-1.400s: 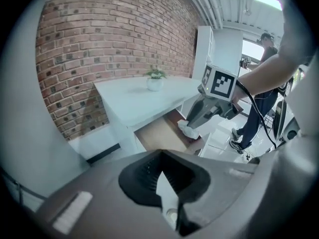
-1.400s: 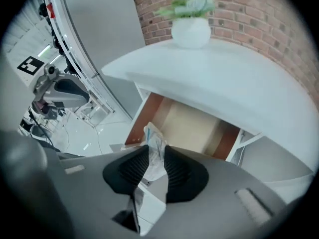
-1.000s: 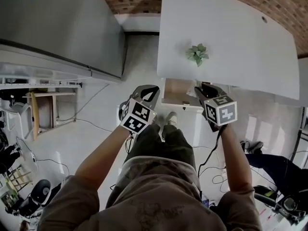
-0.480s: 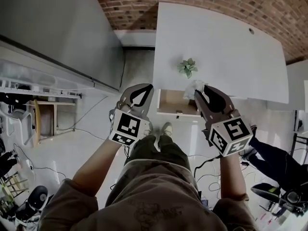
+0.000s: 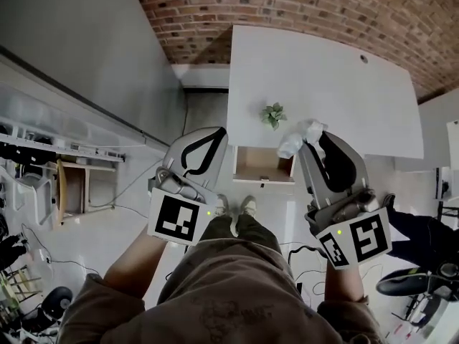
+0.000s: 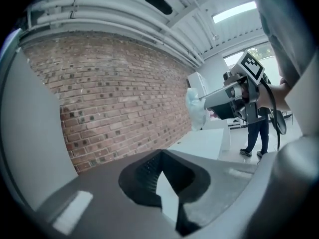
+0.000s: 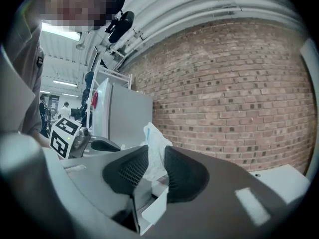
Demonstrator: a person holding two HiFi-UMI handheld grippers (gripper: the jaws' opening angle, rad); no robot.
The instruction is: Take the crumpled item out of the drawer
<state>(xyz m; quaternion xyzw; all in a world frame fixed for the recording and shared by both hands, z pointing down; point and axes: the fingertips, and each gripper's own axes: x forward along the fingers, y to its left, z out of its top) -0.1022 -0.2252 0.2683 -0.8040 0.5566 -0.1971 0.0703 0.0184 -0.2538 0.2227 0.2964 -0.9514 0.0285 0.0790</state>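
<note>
The crumpled white item (image 5: 300, 136) hangs in the air above the white desk (image 5: 337, 92), pinched in my right gripper (image 5: 310, 136), whose jaws are shut on it. The right gripper view has the crumpled item (image 7: 155, 151) sticking up between the dark pads (image 7: 187, 176). Below it the wooden drawer (image 5: 262, 165) stands pulled out of the desk front. My left gripper (image 5: 212, 136) is raised left of the drawer, jaws shut with nothing between them. From the left gripper view the crumpled item (image 6: 195, 108) shows at the tip of the right gripper (image 6: 202, 98).
A small potted plant (image 5: 272, 114) stands on the desk near its front edge. A brick wall (image 5: 301, 6) runs behind the desk. A grey partition (image 5: 79, 41) is at the left. Cables and chairs lie on the floor around my feet (image 5: 234, 206).
Both grippers have risen toward the camera. The right one has lifted the crumpled item up out of the drawer and above the desk. The drawer stays pulled out.
</note>
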